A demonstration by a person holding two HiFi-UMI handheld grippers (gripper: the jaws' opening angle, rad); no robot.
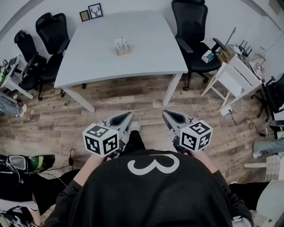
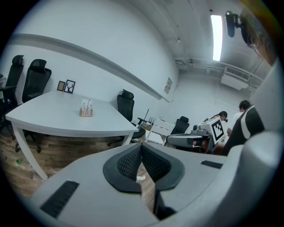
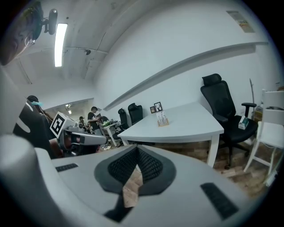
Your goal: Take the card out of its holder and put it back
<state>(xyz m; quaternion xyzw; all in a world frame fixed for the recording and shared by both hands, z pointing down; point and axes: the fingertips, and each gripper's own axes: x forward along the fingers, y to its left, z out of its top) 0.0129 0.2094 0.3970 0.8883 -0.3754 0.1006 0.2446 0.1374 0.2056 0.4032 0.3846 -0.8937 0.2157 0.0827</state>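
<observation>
A small wooden holder with white cards (image 1: 122, 46) stands upright on the white table (image 1: 146, 57), near its middle. The same holder (image 2: 86, 108) shows far off in the left gripper view, and the holder (image 3: 162, 119) also in the right gripper view. My left gripper (image 1: 130, 116) and right gripper (image 1: 166, 114) are held close to my body over the wooden floor, well short of the table. Both are shut, pads meeting at the tips, with nothing between them. The left gripper (image 2: 142, 148) and right gripper (image 3: 137, 150) point toward the table.
Black office chairs (image 1: 193, 31) stand at the table's right and far left (image 1: 51, 35). Two small picture frames (image 1: 91, 12) sit at the table's back edge. A white rack (image 1: 235, 75) and cables lie at the right. People (image 3: 93, 117) stand in the background.
</observation>
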